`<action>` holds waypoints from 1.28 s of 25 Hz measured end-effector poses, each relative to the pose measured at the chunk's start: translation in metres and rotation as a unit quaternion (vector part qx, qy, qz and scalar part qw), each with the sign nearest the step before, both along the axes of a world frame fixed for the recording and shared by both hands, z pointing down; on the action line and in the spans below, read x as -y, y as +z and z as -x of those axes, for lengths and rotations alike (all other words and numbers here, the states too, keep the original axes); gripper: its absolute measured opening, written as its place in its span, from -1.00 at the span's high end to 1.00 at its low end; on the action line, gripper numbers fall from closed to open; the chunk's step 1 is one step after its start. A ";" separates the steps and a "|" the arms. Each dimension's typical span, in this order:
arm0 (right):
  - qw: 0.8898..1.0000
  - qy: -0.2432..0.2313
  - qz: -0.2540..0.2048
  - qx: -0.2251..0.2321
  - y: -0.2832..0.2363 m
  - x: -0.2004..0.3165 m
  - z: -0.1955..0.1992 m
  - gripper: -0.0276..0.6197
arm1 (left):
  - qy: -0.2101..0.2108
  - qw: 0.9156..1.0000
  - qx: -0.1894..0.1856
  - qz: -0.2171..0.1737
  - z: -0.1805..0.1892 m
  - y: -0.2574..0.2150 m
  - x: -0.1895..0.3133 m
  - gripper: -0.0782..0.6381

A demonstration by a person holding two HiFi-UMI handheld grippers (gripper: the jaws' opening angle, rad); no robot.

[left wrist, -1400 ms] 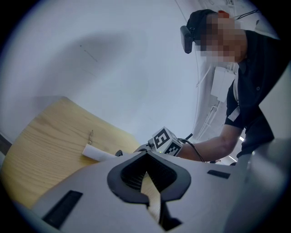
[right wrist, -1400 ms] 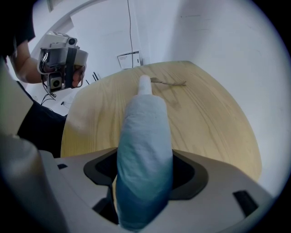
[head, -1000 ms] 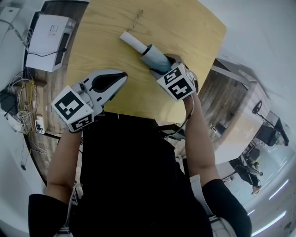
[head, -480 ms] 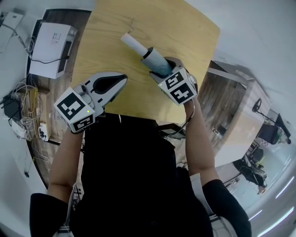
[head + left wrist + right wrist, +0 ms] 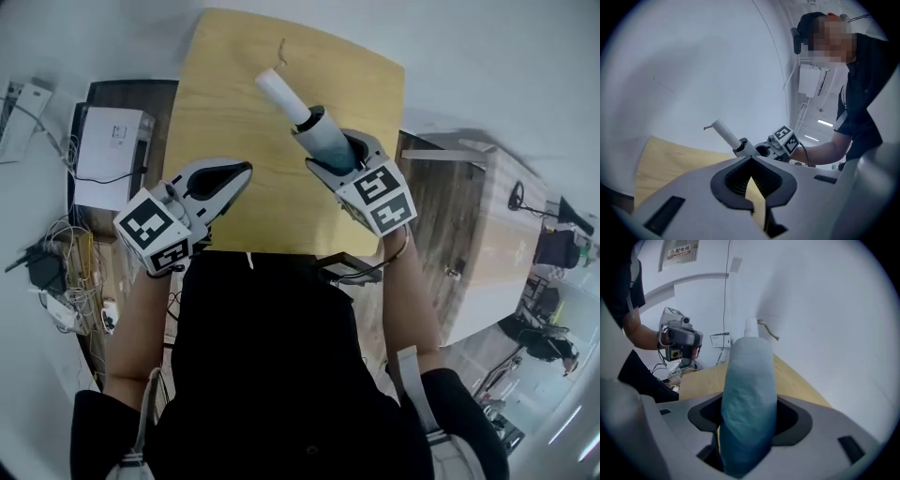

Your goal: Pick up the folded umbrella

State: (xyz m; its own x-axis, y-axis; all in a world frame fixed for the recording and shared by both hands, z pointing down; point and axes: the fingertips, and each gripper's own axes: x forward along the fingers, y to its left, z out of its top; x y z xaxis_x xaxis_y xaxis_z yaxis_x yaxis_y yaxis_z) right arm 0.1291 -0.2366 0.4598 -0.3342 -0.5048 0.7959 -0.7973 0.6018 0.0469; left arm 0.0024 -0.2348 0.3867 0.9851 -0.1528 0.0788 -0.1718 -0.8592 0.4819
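**Umbrella lifted clear of the table**

A second ago the folded umbrella [image 5: 319, 131] lay low over the table [image 5: 234, 84] with the right gripper [image 5: 342, 155] already round it. Now it is raised above the table's near half, and both grippers sit higher over the wood than before. The left gripper view shows the umbrella [image 5: 740, 146] in the air above the table [image 5: 661, 159], with its white handle [image 5: 281, 94] slanting up and towards the table's far edge.

The right gripper [image 5: 747, 423] is clamped on the umbrella's blue-grey sleeve [image 5: 749, 390], which fills the gap between its jaws. It tilts down towards the table [image 5: 797, 380], and its marker cube [image 5: 380, 199] faces the person, whose right forearm reaches out over the table's near right corner.

The left gripper [image 5: 246, 169] is held level above the table's near edge, left of the umbrella. Its jaws [image 5: 751, 180] are closed together and hold nothing.
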 end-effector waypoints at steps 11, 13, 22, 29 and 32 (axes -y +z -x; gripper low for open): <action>0.982 0.103 -0.140 0.072 -0.122 -0.040 -0.021 -0.01 | 0.038 0.996 -0.032 -0.072 0.014 -0.074 0.008 0.75; 0.977 0.117 -0.155 0.088 -0.137 -0.053 -0.027 -0.01 | 0.047 0.995 -0.032 -0.081 0.010 -0.082 0.003 0.75; 0.949 0.152 -0.228 0.157 -0.185 -0.125 -0.059 -0.01 | 0.081 0.990 -0.024 -0.117 -0.017 -0.115 -0.045 0.75; 0.923 0.143 -0.276 0.228 -0.205 -0.185 -0.071 -0.01 | 0.108 0.987 -0.010 -0.119 -0.036 -0.119 -0.101 0.75; 0.913 0.145 -0.286 0.250 -0.210 -0.221 -0.074 -0.01 | 0.127 0.986 -0.011 -0.104 -0.049 -0.113 -0.129 0.75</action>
